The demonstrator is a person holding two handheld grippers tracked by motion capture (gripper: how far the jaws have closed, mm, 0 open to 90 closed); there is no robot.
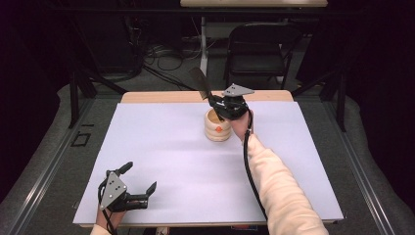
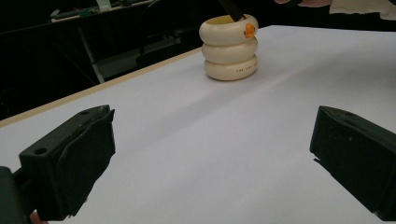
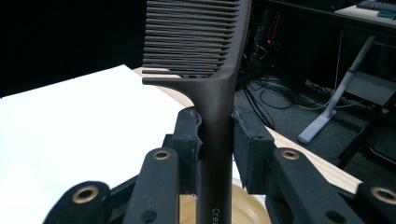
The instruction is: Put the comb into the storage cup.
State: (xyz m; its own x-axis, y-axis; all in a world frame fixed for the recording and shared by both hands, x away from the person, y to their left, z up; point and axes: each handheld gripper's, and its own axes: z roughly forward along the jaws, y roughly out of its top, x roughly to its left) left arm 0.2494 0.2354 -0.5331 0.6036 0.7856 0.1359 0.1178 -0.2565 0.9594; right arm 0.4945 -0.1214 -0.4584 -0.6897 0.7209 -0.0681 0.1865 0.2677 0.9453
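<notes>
A cream holder (image 1: 217,126) made of stacked rings, with an orange mark, stands on the white table top (image 1: 166,156) toward the far middle. Just above it my right gripper (image 1: 215,102) is shut on the handle of a dark brown comb (image 1: 200,82), whose teeth point up and away. In the right gripper view the pads clamp the comb (image 3: 205,56) just below its teeth, with the holder (image 3: 245,205) underneath. In the left gripper view the handle (image 2: 232,8) dips into the holder's (image 2: 230,49) mouth. My left gripper (image 1: 141,176) rests open near the front left corner, nothing between its jaws (image 2: 212,158).
The table's wooden far edge (image 1: 161,96) runs just behind the holder. Beyond it stand a black folding chair (image 1: 259,49) and loose cables (image 1: 161,56) on the floor. A white table leg (image 3: 334,105) stands on the floor past that edge.
</notes>
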